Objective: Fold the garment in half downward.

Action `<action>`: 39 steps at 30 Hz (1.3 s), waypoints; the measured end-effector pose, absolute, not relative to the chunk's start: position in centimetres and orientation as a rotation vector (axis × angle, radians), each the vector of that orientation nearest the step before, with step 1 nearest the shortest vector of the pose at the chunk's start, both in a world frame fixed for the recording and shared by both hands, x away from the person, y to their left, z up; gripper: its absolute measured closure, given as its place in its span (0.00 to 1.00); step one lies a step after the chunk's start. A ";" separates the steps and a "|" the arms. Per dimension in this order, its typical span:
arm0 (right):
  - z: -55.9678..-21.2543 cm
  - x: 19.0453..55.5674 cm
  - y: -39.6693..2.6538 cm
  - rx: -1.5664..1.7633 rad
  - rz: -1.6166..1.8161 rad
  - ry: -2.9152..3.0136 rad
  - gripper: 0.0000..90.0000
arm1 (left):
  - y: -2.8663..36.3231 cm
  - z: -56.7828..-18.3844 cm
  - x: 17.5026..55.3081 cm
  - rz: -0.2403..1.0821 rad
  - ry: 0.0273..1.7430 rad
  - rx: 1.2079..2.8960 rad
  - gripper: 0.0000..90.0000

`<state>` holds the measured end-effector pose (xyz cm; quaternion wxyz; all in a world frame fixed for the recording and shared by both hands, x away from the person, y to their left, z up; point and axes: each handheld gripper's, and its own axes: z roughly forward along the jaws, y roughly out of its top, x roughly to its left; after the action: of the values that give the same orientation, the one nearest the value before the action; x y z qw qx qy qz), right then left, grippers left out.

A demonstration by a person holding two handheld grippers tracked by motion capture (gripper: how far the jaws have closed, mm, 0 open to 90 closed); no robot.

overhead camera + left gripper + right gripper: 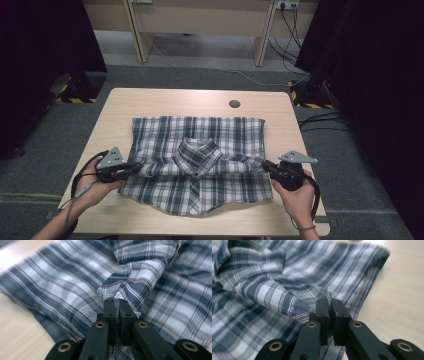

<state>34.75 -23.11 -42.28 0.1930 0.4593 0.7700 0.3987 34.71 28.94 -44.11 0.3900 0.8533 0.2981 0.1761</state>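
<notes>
Wooden surface (150, 100) is carrying the plaid shirt (200, 140), sleeves already folded across below its collar. I'm pinching shirt edges either side of the collar, left gripper (134, 168) and right gripper (266, 166) jaws clamped on fabric; body fold remaining.

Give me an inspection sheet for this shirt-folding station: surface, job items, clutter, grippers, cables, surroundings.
Surface: light wood table, round grommet hole near the far edge.
Job's things: plaid shirt lying flat, collar up.
Clutter: nothing seen.
Grippers: left hand-held gripper shut on a pinch of shirt fabric at its left edge; right hand-held gripper likewise at its right edge.
Cables: floor cables right of the table.
Surroundings: dark curtains, grey carpet, wooden desk behind.
</notes>
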 end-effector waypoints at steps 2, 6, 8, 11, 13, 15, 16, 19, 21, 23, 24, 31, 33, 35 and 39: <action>-43.1 34.4 -23.1 1.302 1.097 2.185 0.95 | 29.0 -44.8 34.7 0.427 0.774 2.178 0.95; -44.6 34.0 -23.0 1.325 1.044 2.232 0.95 | 28.9 -45.9 34.7 0.391 0.794 2.200 0.95; -45.1 34.1 -22.7 1.328 0.999 2.256 0.95 | 28.7 -46.4 34.7 0.387 0.797 2.222 0.95; -45.6 34.4 -22.4 1.337 0.956 2.276 0.95 | 28.4 -46.8 34.9 0.376 0.810 2.238 0.95; -45.8 34.6 -22.3 1.345 0.941 2.279 0.95 | 28.3 -46.9 35.1 0.368 0.816 2.245 0.95; -45.8 34.8 -22.2 1.339 0.925 2.282 0.95 | 28.3 -46.9 35.3 0.360 0.821 2.245 0.95; -45.8 34.9 -22.2 1.337 0.919 2.282 0.95 | 28.3 -46.9 35.5 0.358 0.824 2.244 0.95; -46.0 35.5 -22.3 1.350 0.921 2.270 0.95 | 28.1 -47.0 35.9 0.366 0.831 2.237 0.95; -46.0 36.1 -22.4 1.347 0.913 2.262 0.95 | 28.0 -47.0 36.3 0.371 0.837 2.236 0.95; -45.9 36.8 -22.3 1.356 0.907 2.254 0.95 | 27.8 -47.0 37.0 0.377 0.847 2.229 0.95; -45.9 37.2 -22.3 1.358 0.903 2.249 0.95 | 27.8 -47.0 37.3 0.379 0.853 2.227 0.95; -45.9 40.2 -22.2 1.377 0.894 2.223 0.95 | 27.4 -46.9 39.9 0.392 0.895 2.218 0.95; -45.9 40.8 -22.2 1.377 0.885 2.220 0.95 | 27.3 -46.9 40.4 0.393 0.903 2.220 0.95; -45.9 41.3 -22.1 1.376 0.876 2.218 0.95 | 27.1 -46.9 40.7 0.398 0.909 2.220 0.95; -45.8 41.8 -22.1 1.387 0.868 2.215 0.95 | 27.0 -46.9 40.6 0.407 0.898 2.228 0.95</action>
<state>41.79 -22.14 -45.85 0.1925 0.4942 0.7893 0.3094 40.64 26.99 -46.86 0.3454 0.8581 0.3460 0.1568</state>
